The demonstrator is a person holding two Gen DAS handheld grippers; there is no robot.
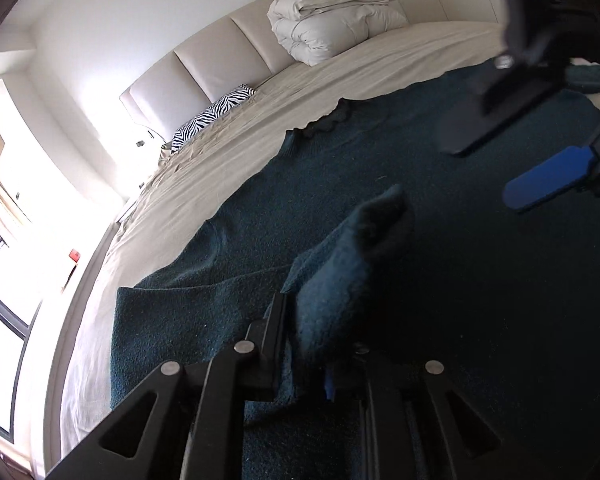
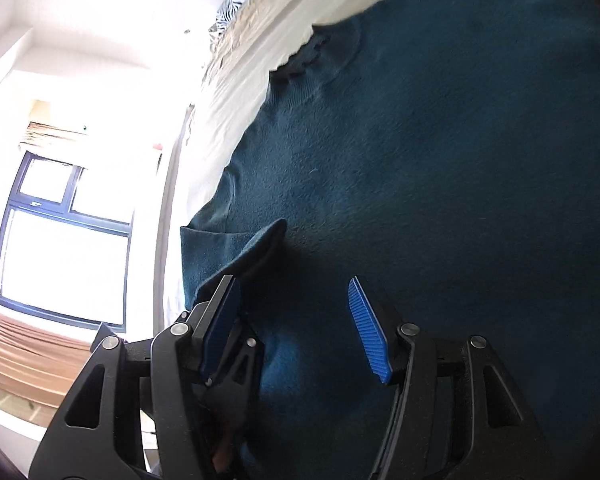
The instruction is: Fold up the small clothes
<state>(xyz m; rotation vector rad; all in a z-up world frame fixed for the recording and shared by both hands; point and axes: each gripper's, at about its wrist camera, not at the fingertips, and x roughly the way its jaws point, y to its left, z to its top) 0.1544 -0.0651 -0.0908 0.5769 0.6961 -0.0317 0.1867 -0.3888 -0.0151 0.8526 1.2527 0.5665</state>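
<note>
home bedroom — bed (image 1: 228, 168), padded headboard (image 1: 220, 60), folded duvet (image 1: 332, 24)

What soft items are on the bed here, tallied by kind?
Dark teal sweater: 1
Folded white duvet: 1
Zebra-print pillow: 1
Total: 3

Sweater (image 1: 340, 168) flat on bed (image 1: 236, 160), folded duvet (image 1: 332, 20) and pillow (image 1: 212, 116) behind by headboard (image 1: 204, 64).
</note>
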